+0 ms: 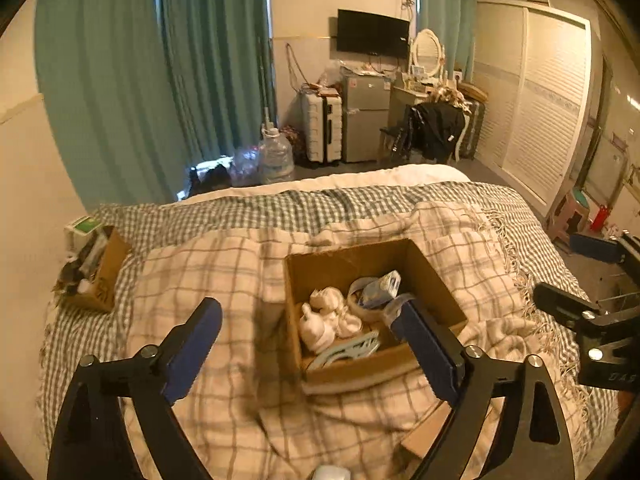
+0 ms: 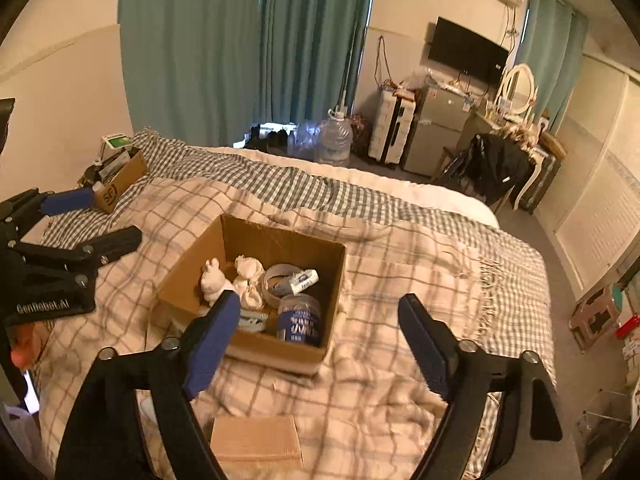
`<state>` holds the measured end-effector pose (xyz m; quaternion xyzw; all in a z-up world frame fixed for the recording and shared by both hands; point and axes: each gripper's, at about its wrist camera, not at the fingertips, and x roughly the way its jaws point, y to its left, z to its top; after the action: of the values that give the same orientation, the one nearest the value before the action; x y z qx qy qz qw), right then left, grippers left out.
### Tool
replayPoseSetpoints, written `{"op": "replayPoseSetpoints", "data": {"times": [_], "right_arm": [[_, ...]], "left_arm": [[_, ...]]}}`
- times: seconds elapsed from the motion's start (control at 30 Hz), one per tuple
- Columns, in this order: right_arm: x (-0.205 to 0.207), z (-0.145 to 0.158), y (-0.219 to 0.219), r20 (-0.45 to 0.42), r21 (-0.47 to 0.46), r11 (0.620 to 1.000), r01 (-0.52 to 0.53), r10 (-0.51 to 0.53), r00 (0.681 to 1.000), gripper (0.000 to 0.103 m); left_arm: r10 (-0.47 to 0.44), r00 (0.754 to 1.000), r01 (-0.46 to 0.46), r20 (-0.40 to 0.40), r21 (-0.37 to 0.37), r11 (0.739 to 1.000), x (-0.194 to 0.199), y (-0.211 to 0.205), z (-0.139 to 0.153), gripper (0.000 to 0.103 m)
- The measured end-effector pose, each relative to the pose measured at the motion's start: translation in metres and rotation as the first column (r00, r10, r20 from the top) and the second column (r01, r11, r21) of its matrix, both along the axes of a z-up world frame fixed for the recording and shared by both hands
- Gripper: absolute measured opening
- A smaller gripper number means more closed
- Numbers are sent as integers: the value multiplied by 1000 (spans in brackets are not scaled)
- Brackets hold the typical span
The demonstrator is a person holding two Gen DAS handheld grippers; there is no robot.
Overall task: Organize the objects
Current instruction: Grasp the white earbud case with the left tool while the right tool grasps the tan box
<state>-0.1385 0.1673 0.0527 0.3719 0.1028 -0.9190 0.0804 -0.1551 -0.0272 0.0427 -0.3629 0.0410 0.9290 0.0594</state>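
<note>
Bedroom light falls warm on the plaid blanket (image 2: 380, 320) spread over the bed, and that blanket carries everything I am sorting. At its middle sits the open cardboard box (image 2: 256, 240), already holding balled white socks (image 2: 214, 278), a roll of tape (image 2: 276, 276), a small tube (image 2: 306, 280), a blue-labelled jar (image 2: 300, 318) and a pale blue plastic piece (image 1: 352, 348).

The box is light, its thin walls will buckle if squeezed, and the soft bedding lets it tip. I judge the firm top rim near a corner the safest place to pinch. The socks are soft and forgiving. The jar looks smooth and could slip, so I would take it across its body.

My left tongs (image 1: 316, 334) stand wide open and empty, one finger over the blanket left of the box, the other over the box's near right corner. My right tongs (image 2: 320, 316) are equally spread and hold nothing, with the box's near edge showing between the fingers.

A flat tan card (image 2: 256, 438) lies loose on the blanket, nearer me than the box. A second cardboard box (image 1: 100, 276) of clutter sits well apart at the bed's far left edge.
</note>
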Motion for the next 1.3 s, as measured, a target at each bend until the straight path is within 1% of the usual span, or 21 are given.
{"op": "replayPoseSetpoints", "data": {"times": [0.07, 0.2, 0.23, 0.3, 0.43, 0.57, 0.7, 0.8, 0.97, 1.03, 1.17, 1.3], "right_arm": [[18, 0, -1, -15, 11, 1000, -7, 7, 1000, 92], [46, -9, -2, -13, 26, 1000, -16, 16, 1000, 96], [53, -12, -1, -14, 29, 999, -20, 21, 1000, 98], [65, -21, -1, -14, 30, 999, -26, 26, 1000, 102], [81, -45, -2, 0, 28, 999, -35, 35, 999, 103], [89, -81, -3, 53, 16, 999, -33, 32, 998, 103], [92, -116, -6, 116, 8, 1000, -27, 26, 993, 103], [93, -135, -6, 145, 6, 1000, -23, 22, 989, 103], [89, -156, -12, 181, 11, 1000, -27, 24, 983, 103], [90, -160, -15, 187, 11, 999, -37, 34, 982, 103], [92, -170, -18, 205, 15, 999, -46, 42, 978, 103], [92, -176, -18, 226, 34, 999, -42, 34, 974, 103]], "left_arm": [[27, 1000, -27, -10, 6, 1000, 15, -8, -2, 103], [100, 995, -99, -19, 24, 995, 44, -26, -16, 103], [116, 993, -116, -18, 29, 993, 50, -30, -21, 103], [144, 990, -144, -2, 39, 989, 60, -36, -35, 103], [193, 981, -195, 33, 51, 980, 78, -41, -70, 103], [167, 981, -172, 102, 50, 984, 88, -33, -111, 103], [147, 980, -147, 134, -16, 989, 90, -17, -149, 103], [127, 973, -123, 194, -36, 992, 90, -9, -178, 103], [119, 955, -102, 273, -76, 992, 101, -3, -214, 103], [112, 947, -93, 302, -78, 993, 105, -3, -223, 103], [99, 937, -80, 334, -69, 994, 103, -2, -231, 103], [102, 911, -81, 399, -70, 994, 90, -4, -246, 102]]}}
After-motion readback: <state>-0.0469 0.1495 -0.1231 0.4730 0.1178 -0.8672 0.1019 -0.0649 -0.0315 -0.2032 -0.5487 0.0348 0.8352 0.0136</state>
